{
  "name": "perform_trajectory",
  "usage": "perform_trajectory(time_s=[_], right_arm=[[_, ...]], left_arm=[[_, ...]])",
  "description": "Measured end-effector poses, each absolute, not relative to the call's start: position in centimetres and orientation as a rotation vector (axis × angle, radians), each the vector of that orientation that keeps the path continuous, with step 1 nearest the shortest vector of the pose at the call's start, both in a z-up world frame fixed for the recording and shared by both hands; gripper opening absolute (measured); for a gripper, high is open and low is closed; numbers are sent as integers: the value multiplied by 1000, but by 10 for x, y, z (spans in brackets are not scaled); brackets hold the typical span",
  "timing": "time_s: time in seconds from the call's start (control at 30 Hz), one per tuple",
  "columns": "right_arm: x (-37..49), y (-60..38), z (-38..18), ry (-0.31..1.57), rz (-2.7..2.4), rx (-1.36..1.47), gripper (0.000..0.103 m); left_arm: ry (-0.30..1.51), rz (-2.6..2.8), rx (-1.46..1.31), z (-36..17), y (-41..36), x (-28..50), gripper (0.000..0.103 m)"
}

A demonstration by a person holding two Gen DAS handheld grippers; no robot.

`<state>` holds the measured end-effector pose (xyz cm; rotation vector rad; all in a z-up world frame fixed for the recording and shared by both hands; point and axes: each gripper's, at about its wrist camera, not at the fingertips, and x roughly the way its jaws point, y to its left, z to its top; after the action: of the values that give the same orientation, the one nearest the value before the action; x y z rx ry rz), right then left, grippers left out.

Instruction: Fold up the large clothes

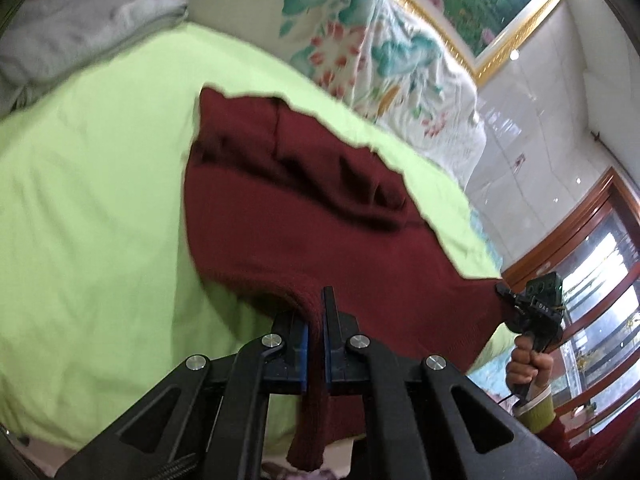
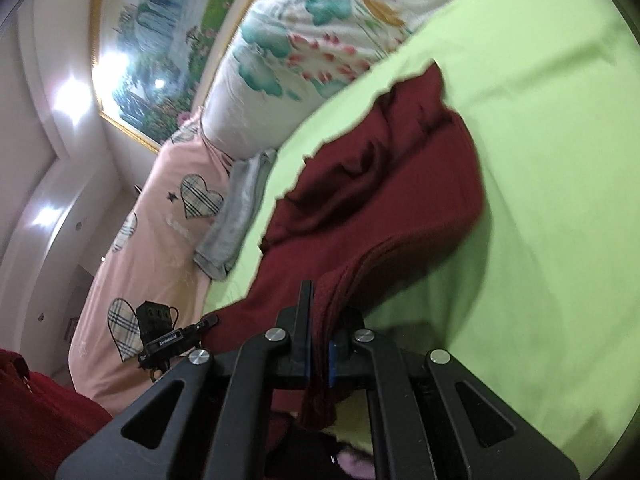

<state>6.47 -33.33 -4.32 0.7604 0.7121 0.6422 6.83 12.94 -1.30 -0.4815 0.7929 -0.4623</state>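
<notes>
I am holding a dark red knitted sweater point(image 1: 280, 208) by its near edge, one corner in each of my two tongs, above a bed covered with a lime-green sheet point(image 1: 88, 184). My left gripper point(image 1: 317, 344) is clenched on the ribbed hem, with a strip of knit hanging down between its blue pads. My right gripper point(image 2: 320, 344) is likewise clamped on a bunched fold of the same edge. From the left camera I can see my right hand point(image 1: 528, 364) gripping its handle at the sweater's other corner, so the edge is stretched between the two tools. The far part of the sweater rests rumpled on the sheet, while the near part is raised off it. I judge that I hold both corners like this to keep the edge taut and carry it over the rest for a fold. A floral quilt point(image 1: 372, 40) lies beyond, a grey garment point(image 1: 80, 20) at the bed's edge, and a pink heart-patterned duvet point(image 2: 152, 240) alongside.
</notes>
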Motion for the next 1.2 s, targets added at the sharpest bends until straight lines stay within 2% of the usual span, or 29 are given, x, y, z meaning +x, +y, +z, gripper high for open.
perform_trajectory(time_s=[0.2,0.4,0.5,0.67,0.77,0.87,0.93,1.0,1.1,1.2], right_arm=[[126,-338,-11,619,630,783,6],[221,-346,-9,679,480,770,6],[275,-348,-24,716,400,768,5],[338,-346,-75,845,278,771,6],[347,-345,-100,898,257,787,7],[339,-352,-101,868,271,807,8],[330,-356,-95,860,249,808,14],[316,-358,-85,824,223,799,23],[294,-345,-63,759,244,728,24],[291,-299,-56,806,374,610,24]], left_arm=[[704,-445,-519,24,138,126,3],[703,-346,-561,35,140,228,3],[717,-299,-575,26,138,279,3],[833,-205,-608,-29,143,358,4],[882,-201,-598,-57,142,367,4],[868,-223,-600,-61,144,360,7],[852,-225,-617,-57,147,348,19],[836,-229,-616,-49,147,332,23],[814,-289,-607,-31,134,304,24],[816,-396,-568,-21,102,294,29]])
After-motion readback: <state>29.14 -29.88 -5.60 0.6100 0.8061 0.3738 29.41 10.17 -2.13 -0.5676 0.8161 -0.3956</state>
